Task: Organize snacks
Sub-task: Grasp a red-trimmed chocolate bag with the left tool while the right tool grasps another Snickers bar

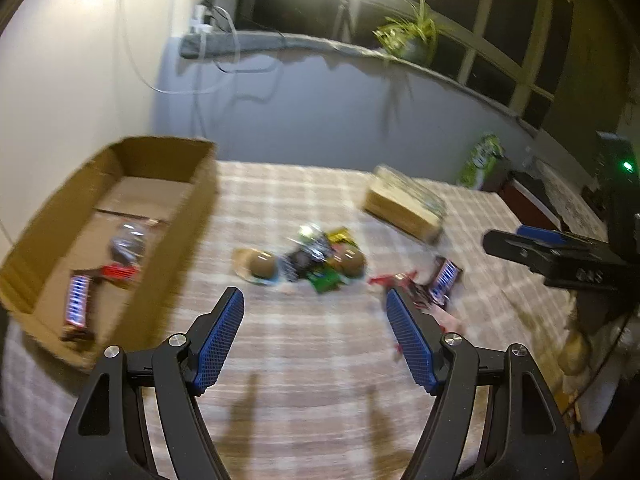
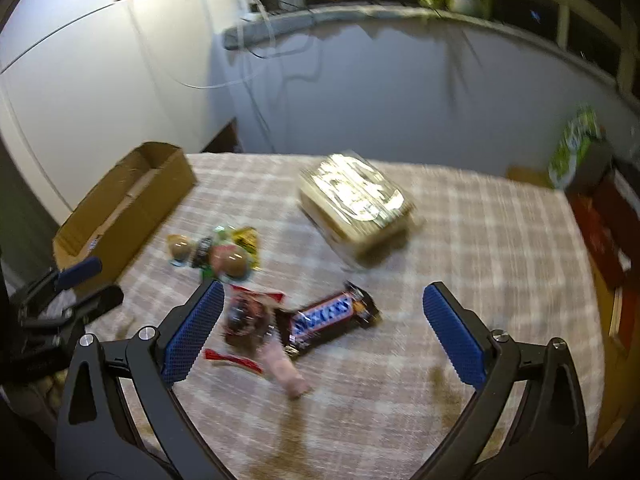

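An open cardboard box stands at the table's left and holds a Snickers bar, a red wrapper and a dark packet. A pile of snacks lies mid-table, with two brown round ones. My left gripper is open and empty above the cloth in front of the pile. My right gripper is open and empty over a Snickers bar and a red and dark packet. The box also shows in the right wrist view, as does the pile.
A flat tan box with a shiny top sits at the back right of the checked tablecloth. A green package stands off the table's far right. A grey wall runs behind. The right gripper appears at the right edge of the left wrist view.
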A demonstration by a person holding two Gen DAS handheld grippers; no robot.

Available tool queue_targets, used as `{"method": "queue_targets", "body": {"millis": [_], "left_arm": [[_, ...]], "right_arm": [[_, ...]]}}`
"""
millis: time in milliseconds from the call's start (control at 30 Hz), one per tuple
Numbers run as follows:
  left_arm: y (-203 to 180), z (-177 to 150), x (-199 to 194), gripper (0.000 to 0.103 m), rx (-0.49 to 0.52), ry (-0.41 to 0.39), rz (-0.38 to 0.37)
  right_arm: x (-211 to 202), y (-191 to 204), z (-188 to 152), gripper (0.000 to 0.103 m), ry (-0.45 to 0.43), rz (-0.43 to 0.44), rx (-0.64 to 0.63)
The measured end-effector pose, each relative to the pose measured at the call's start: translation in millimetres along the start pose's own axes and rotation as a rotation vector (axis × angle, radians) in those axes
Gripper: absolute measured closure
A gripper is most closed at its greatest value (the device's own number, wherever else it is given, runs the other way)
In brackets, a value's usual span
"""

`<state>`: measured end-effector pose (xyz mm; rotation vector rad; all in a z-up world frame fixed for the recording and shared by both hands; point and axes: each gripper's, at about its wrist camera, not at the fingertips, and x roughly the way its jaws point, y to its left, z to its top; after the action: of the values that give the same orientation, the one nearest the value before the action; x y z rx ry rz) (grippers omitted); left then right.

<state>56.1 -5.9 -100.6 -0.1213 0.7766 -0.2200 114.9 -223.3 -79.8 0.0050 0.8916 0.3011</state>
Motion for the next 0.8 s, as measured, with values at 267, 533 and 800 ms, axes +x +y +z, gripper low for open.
{"method": "queue_targets", "body": {"millis": [267,533,800], "left_arm": [[-33.1,-1.0,32.6,0.036,0.013,0.07,-0.097],[-50.9,-2.0,65.2,0.049,0.035,0.149,-0.141],[-52.0,-2.2,86.1,0.054,0.048,0.193,-0.164]], "right_arm": [[40.7,-39.2,-19.1,0.02,0.162,0.098,0.189],[66.7,-49.0,-21.2,0.039,0.244,0.21,0.307],[83.8,-34.6,-7.2,0.048,0.242,0.172,0.268]]}}
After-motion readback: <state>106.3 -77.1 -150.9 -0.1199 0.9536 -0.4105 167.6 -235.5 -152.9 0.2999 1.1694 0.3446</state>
